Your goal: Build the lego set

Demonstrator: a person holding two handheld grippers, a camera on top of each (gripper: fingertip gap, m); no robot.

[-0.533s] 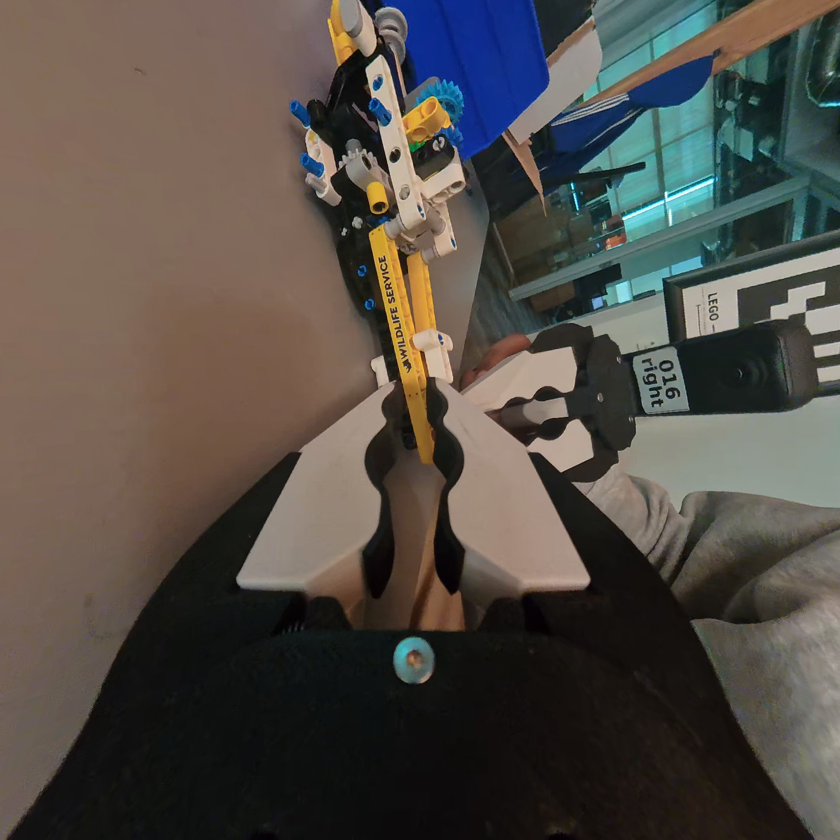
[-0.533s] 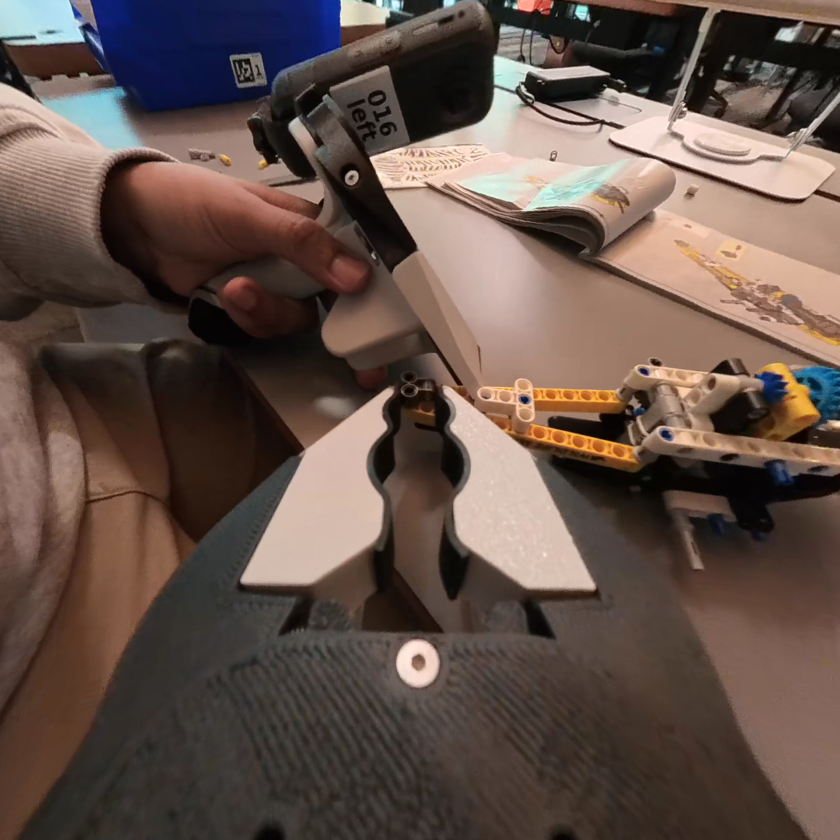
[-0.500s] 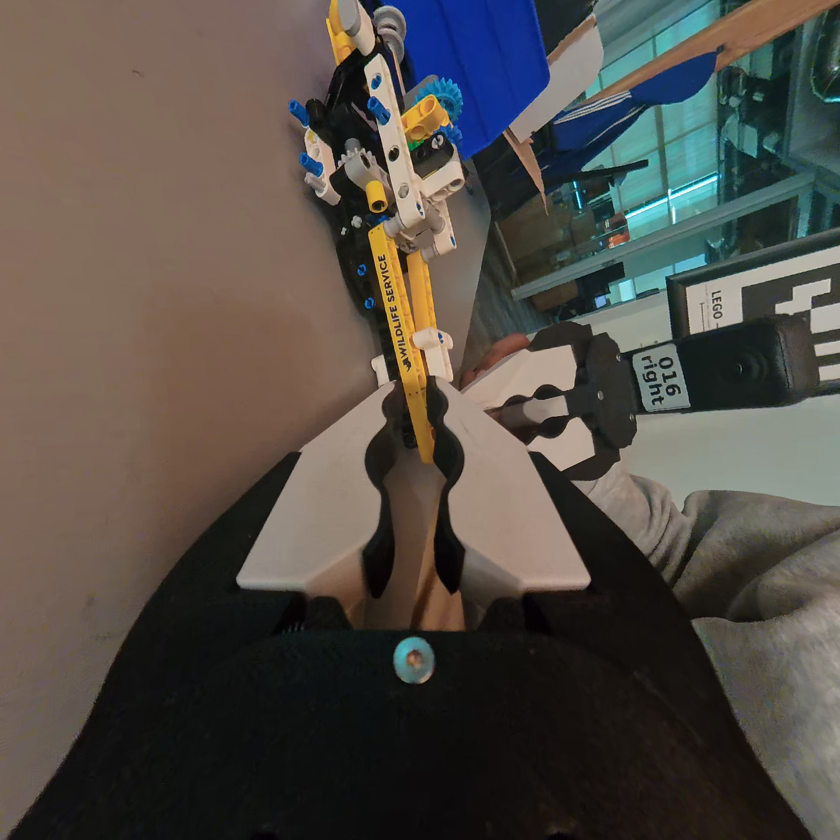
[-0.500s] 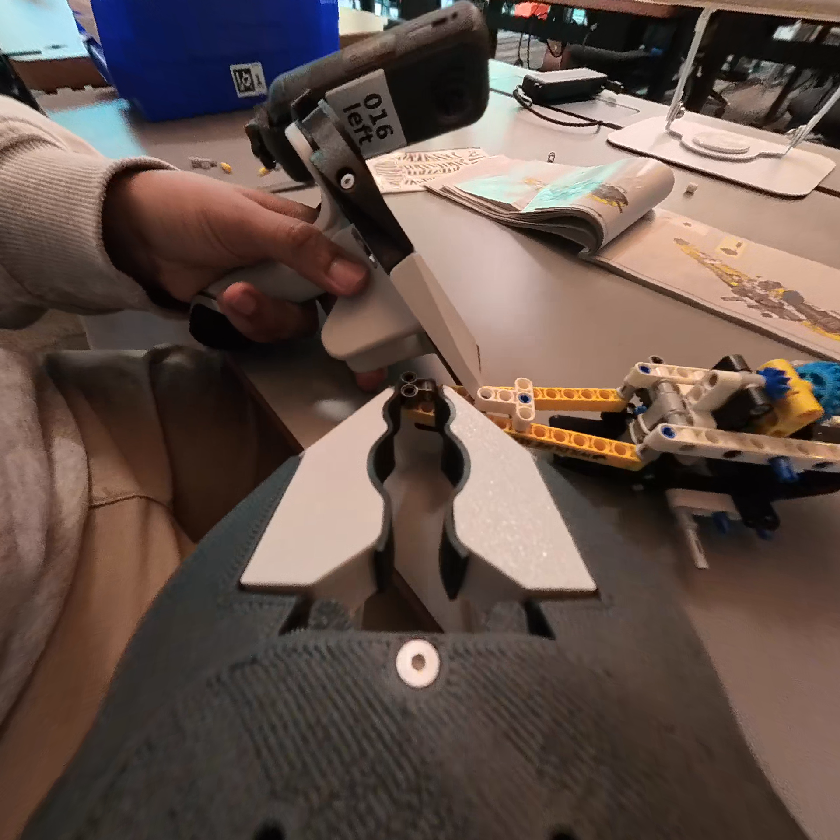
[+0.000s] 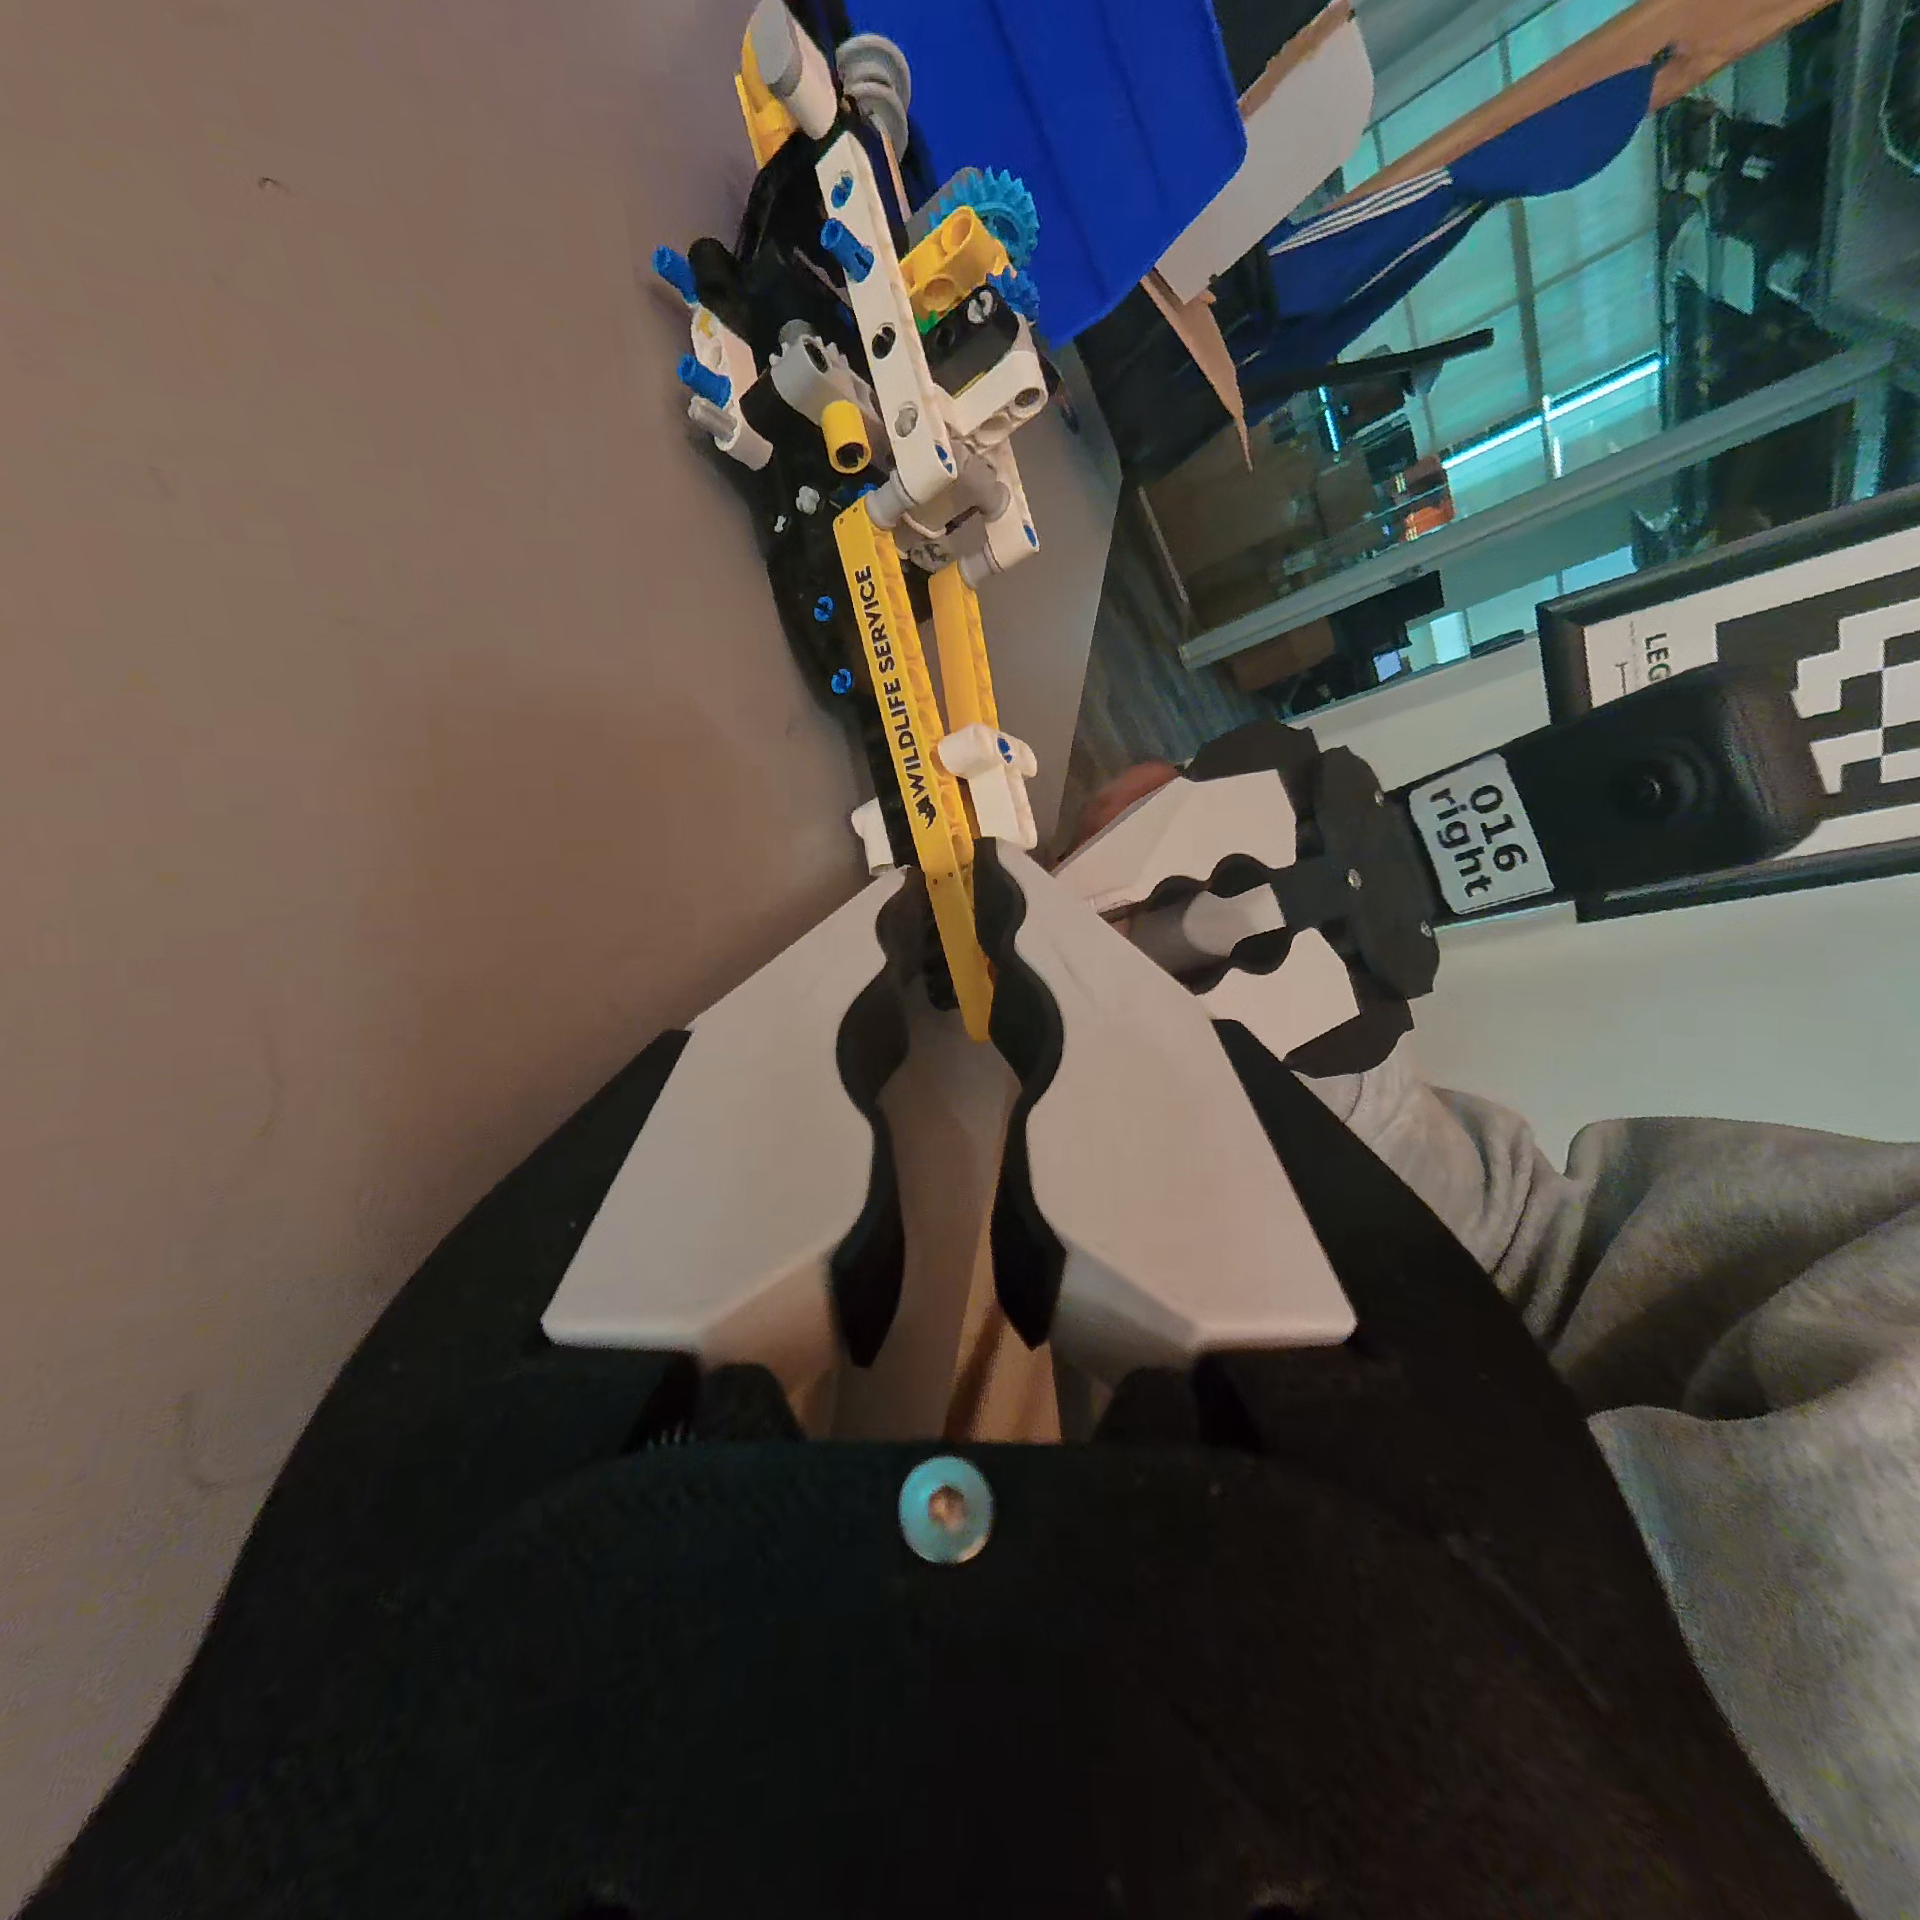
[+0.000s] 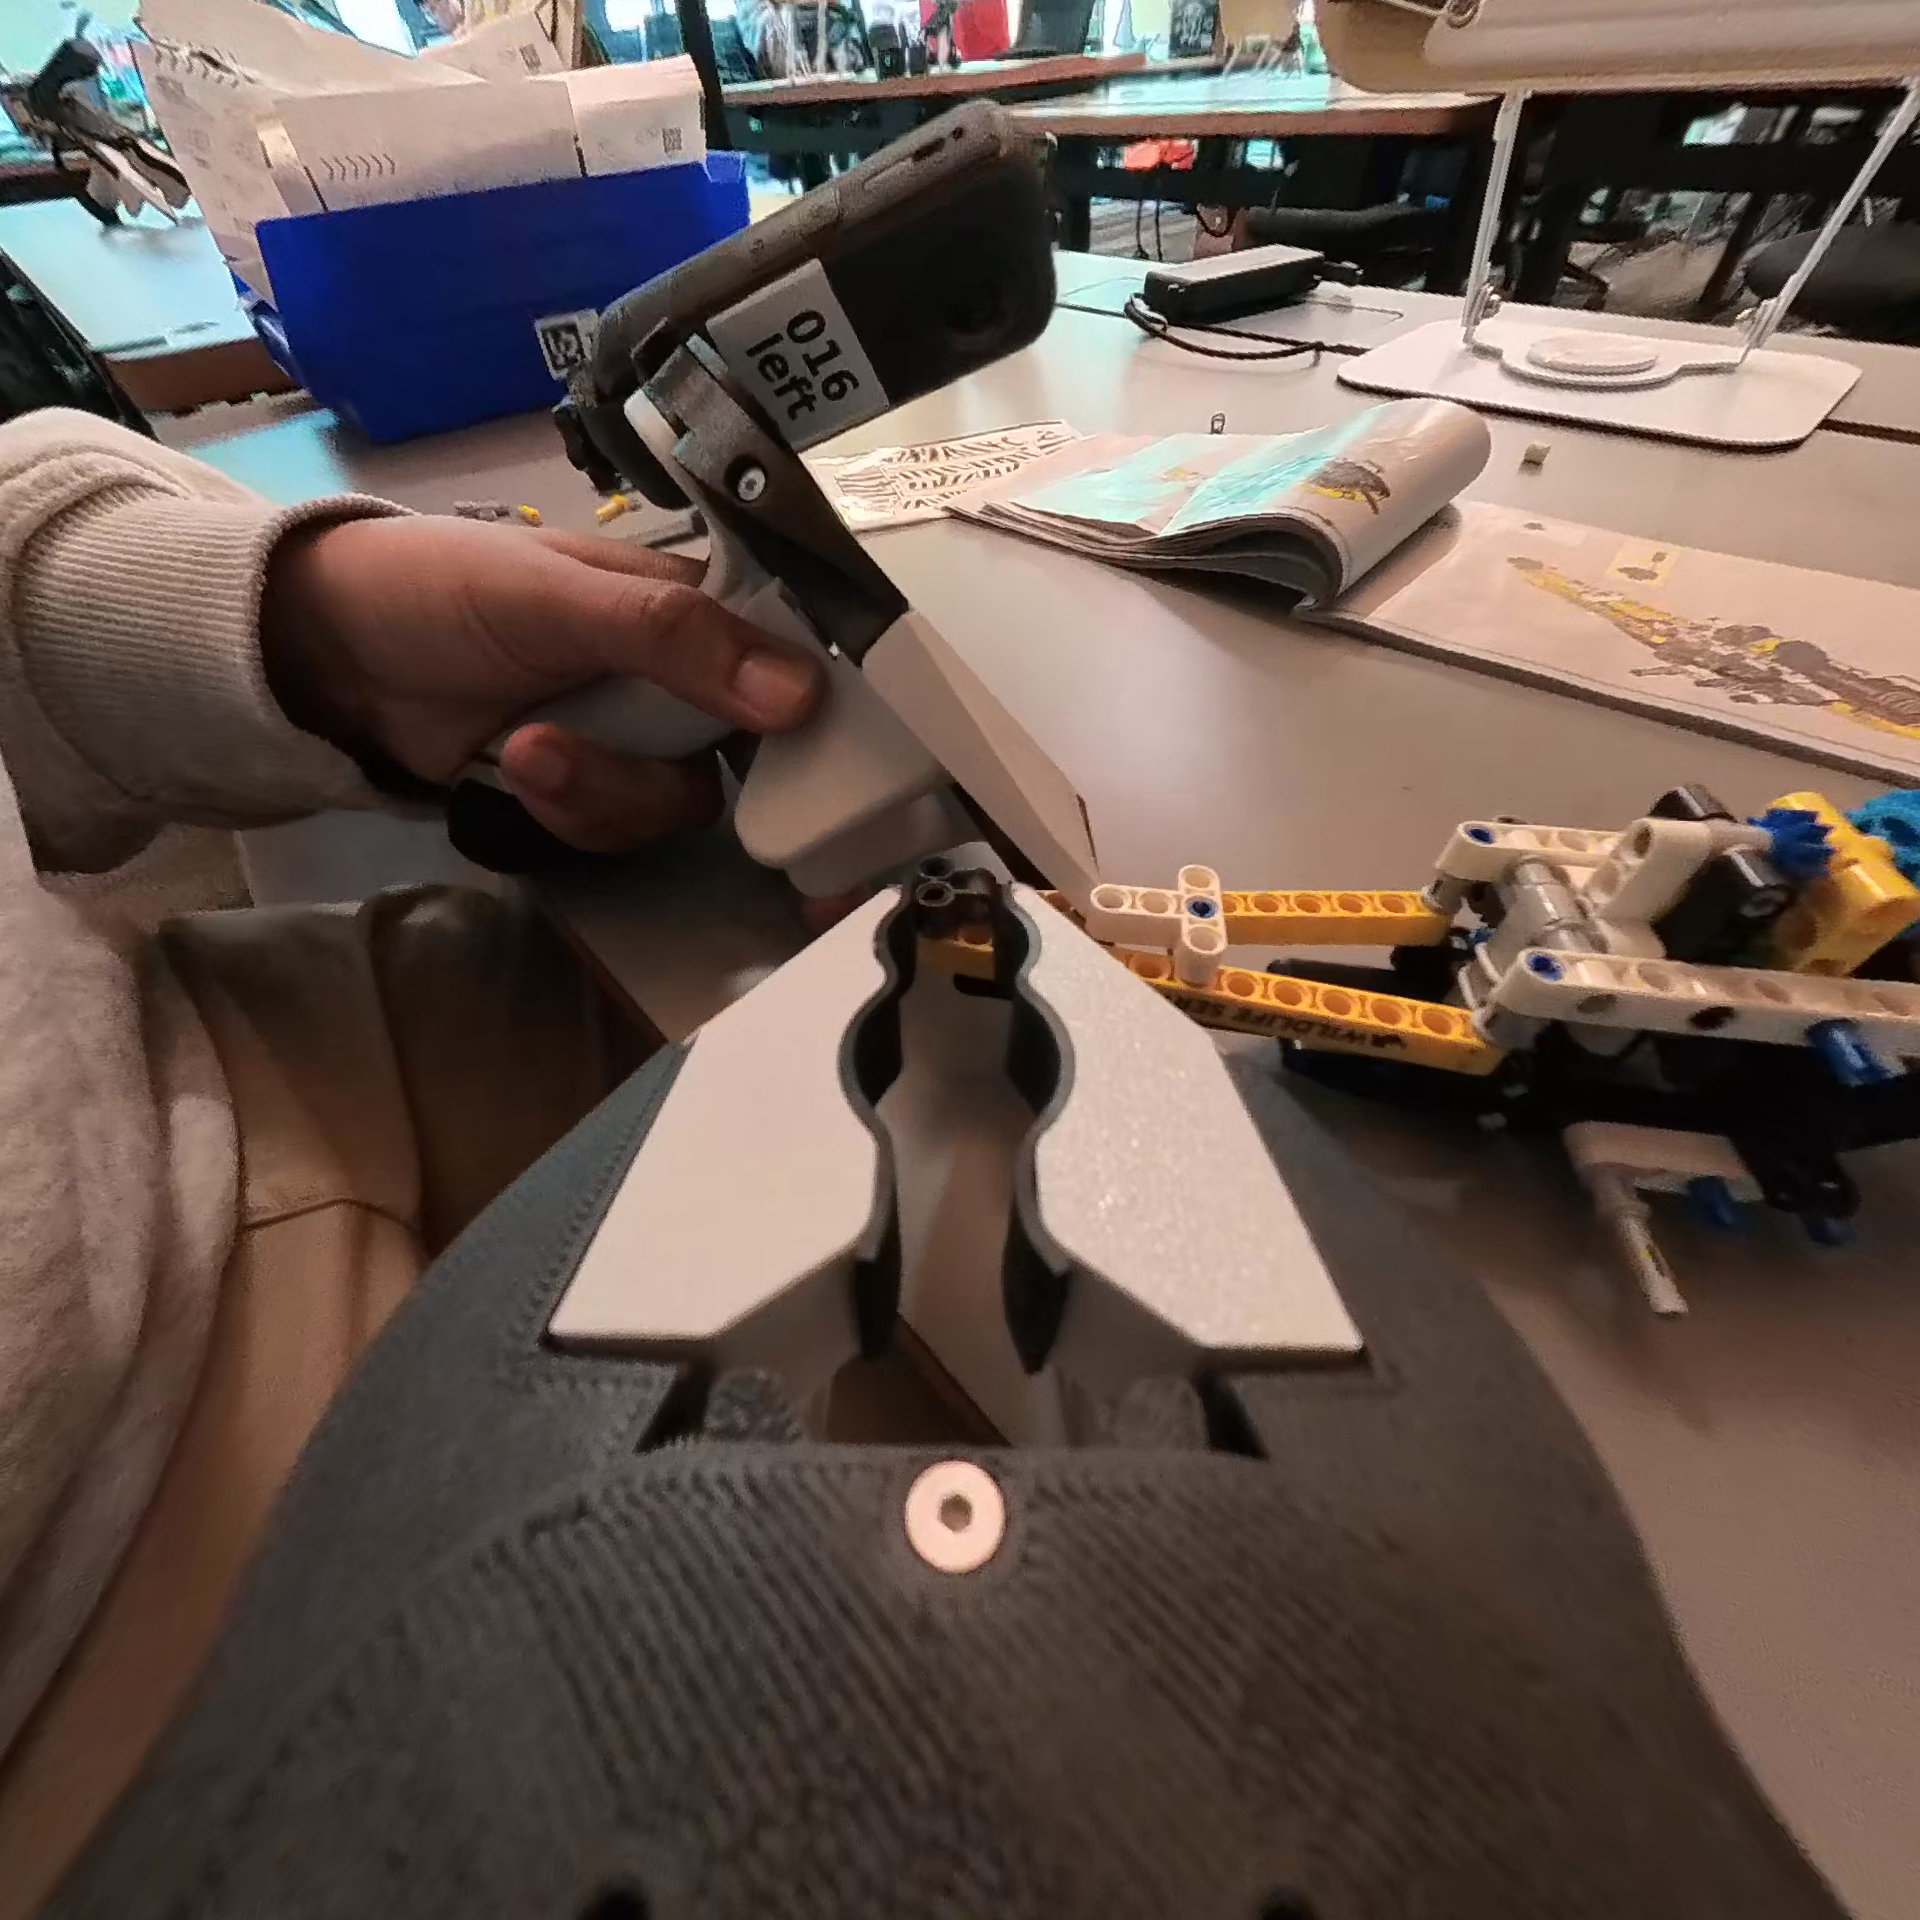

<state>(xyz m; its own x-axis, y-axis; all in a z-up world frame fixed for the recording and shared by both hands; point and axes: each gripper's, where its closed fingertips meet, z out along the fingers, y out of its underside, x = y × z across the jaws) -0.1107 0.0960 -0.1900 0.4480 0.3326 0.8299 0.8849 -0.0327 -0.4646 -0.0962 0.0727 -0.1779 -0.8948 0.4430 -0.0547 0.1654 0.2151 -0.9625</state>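
Observation:
The partly built lego model, with yellow, white and black beams and blue gears, lies on the grey table. My left gripper is shut on the near end of its yellow beam. In the right wrist view the model lies to the right, with the left gripper clamped on the beam's end. My right gripper is shut on a small black connector piece, held right against that beam end. It also shows in the left wrist view, touching the left gripper's side.
An open instruction booklet and a flat sheet lie beyond the model. A blue bin with papers stands at the back left, a white stand base at the back right. A person's hand holds the left gripper at the table's near edge. The grippers are tip to tip, or close to it.
The right gripper has tilted upward a little, still holding the black piece at the beam end. The left gripper and the model have hardly moved.

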